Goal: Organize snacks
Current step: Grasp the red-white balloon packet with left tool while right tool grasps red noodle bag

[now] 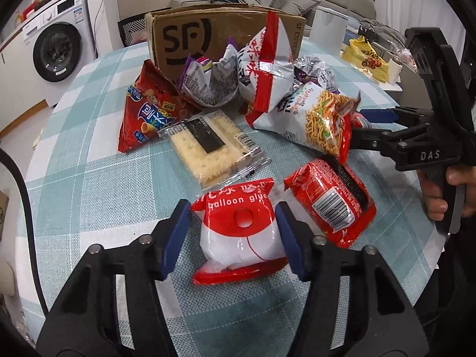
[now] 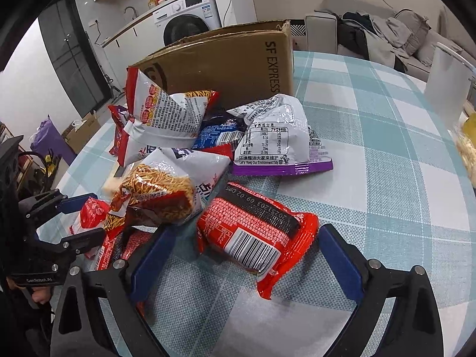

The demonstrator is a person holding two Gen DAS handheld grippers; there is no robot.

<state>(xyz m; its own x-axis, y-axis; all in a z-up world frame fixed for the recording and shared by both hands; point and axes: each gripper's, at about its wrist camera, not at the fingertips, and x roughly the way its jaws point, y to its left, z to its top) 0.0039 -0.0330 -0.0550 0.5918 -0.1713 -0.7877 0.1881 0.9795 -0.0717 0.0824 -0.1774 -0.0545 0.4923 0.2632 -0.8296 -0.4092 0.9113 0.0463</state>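
Left hand-held gripper (image 1: 235, 238): pads apparently pinching balloon-glue packet (image 1: 238, 232). Right hand-held gripper (image 2: 247, 255): spread astride red noodle packet (image 2: 255, 235). Next: close, lift toward cardboard box (image 2: 226, 65).

Each tool is a black plastic frame of angular struts with triangular cut-outs, round silver pivot screws and flat blue pads on its fingers. The right tool (image 1: 361, 125) bears white "DAS" lettering; the left tool (image 2: 86, 217) reads "GenRobot.AI".
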